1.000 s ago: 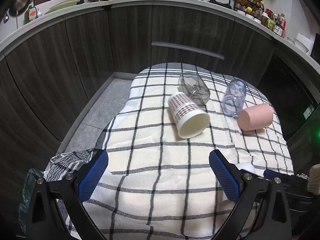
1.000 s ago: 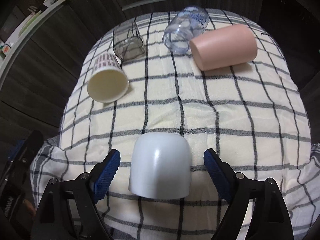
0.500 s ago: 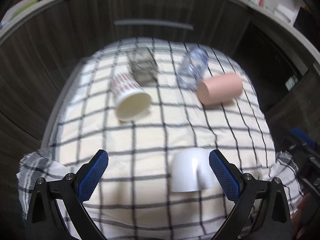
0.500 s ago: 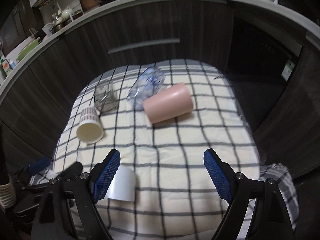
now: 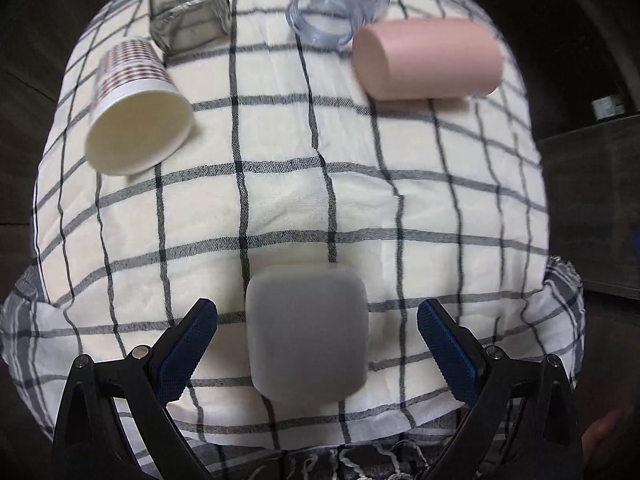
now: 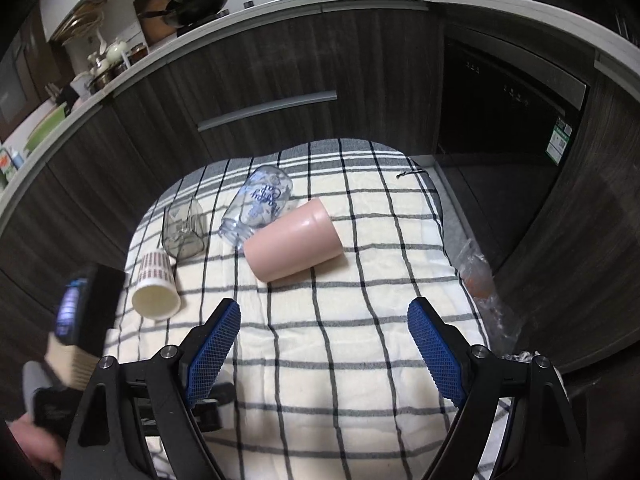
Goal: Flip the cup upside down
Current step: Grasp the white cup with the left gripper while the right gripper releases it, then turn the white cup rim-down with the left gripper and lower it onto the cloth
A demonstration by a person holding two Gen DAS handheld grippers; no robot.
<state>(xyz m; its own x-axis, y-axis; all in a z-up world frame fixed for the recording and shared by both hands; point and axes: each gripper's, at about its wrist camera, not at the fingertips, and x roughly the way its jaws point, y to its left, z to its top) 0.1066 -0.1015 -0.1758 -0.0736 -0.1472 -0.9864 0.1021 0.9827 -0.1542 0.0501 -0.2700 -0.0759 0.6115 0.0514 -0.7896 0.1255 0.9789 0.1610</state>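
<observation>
Left hand-held gripper (image 5: 316, 344) hovers spread around white cup (image 5: 306, 330).

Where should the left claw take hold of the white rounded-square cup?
Grip the white rounded-square cup across its two flat side walls, coming straight down from above. It already sits centred between the open left claw fingers, flat base facing the camera.

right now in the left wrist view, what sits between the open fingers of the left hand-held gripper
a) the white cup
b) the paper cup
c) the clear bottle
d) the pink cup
a: the white cup sits on the checked cloth between the spread fingers of the left hand-held gripper, untouched by either; the pink cup, paper cup and clear bottle lie farther off.
</observation>
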